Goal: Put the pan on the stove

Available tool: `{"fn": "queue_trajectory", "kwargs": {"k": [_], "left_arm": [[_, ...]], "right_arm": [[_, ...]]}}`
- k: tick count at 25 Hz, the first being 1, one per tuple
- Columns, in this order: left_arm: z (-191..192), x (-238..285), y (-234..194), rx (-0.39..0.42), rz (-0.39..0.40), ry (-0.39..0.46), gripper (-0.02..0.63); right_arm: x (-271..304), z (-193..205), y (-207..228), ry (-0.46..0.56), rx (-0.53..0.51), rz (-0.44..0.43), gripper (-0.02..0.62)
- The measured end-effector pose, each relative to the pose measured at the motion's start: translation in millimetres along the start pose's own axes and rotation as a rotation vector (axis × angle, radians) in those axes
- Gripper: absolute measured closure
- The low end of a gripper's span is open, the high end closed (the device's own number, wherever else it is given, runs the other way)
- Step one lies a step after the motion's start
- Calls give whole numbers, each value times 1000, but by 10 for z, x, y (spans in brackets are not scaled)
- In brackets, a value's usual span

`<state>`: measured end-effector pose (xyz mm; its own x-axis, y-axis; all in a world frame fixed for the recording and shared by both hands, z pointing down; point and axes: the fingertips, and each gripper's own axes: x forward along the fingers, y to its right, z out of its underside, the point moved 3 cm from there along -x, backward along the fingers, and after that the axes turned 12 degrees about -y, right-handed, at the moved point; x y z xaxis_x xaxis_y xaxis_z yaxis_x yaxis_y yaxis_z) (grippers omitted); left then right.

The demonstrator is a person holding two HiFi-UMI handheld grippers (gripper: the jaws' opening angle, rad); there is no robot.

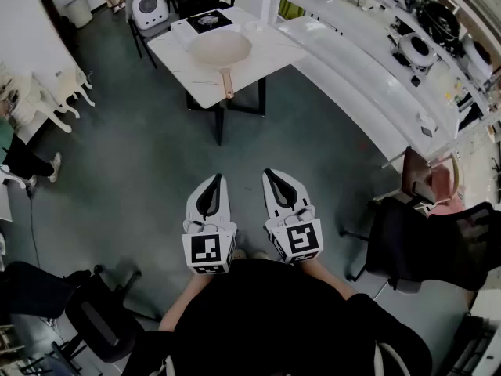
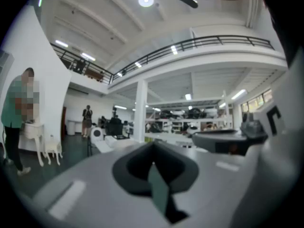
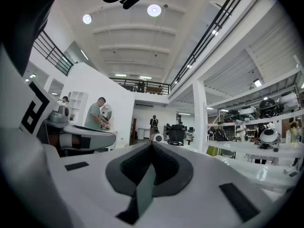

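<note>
Left gripper [image 1: 214,182] and right gripper [image 1: 272,177] both closed, empty; one pan [image 1: 219,50] on one table [image 1: 275,50].

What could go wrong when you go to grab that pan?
The cream round pan has its wooden handle reaching the white table's near edge, so a bump could knock it off. Both the left gripper and right gripper are shut and might push the handle instead of gripping it.

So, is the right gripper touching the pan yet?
Apart. The head view shows a stretch of floor between the right gripper and the pan on the table.
</note>
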<state>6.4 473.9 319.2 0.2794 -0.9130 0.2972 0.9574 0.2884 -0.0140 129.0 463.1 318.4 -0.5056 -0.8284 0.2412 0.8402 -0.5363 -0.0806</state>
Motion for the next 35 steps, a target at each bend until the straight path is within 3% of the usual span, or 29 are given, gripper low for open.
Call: {"fn": "queue_trajectory", "kwargs": {"k": [9, 19, 27, 35], "left_arm": [[52, 15, -195, 14, 38, 15, 604], [57, 220, -277, -4, 68, 19, 603], [23, 777, -413, 2, 78, 14, 603], [-235, 1614, -640, -18, 68, 13, 603]], "right_arm": [[93, 17, -165, 15, 24, 39, 575], [299, 47, -118, 23, 40, 12, 574], [846, 101, 167, 19, 39, -4, 574], [1634, -141, 672, 33, 10, -38, 574]]}}
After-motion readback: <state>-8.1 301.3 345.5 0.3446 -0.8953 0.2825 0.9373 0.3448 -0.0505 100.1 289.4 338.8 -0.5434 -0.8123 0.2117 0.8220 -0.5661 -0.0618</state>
